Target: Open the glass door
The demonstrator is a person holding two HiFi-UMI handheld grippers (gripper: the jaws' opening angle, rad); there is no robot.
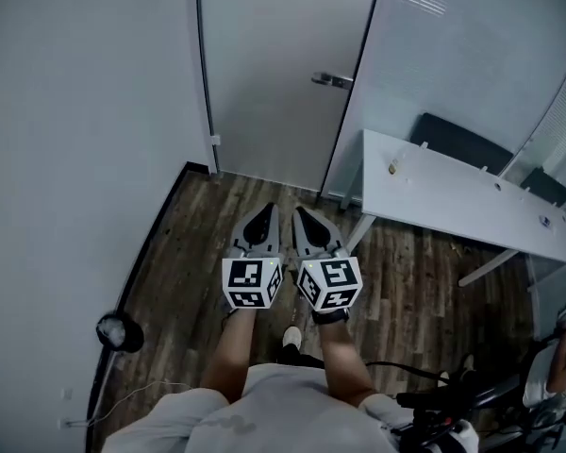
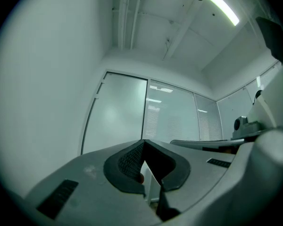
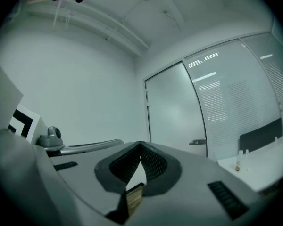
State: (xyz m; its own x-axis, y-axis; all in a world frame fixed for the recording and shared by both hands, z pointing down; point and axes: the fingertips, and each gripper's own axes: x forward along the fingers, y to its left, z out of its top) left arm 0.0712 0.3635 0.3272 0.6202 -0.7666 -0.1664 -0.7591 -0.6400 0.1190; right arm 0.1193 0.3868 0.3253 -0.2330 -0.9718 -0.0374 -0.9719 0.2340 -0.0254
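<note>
Head view showed left gripper (image 1: 265, 213) and right gripper (image 1: 302, 214) mid-frame, both closed on nothing, well apart from the glass door (image 1: 283, 55).

the tall frosted glass door (image 1: 283, 74) stands shut in its dark frame, straight ahead. its silver lever handle (image 1: 332, 80) sits level near the right edge, untouched.
</note>
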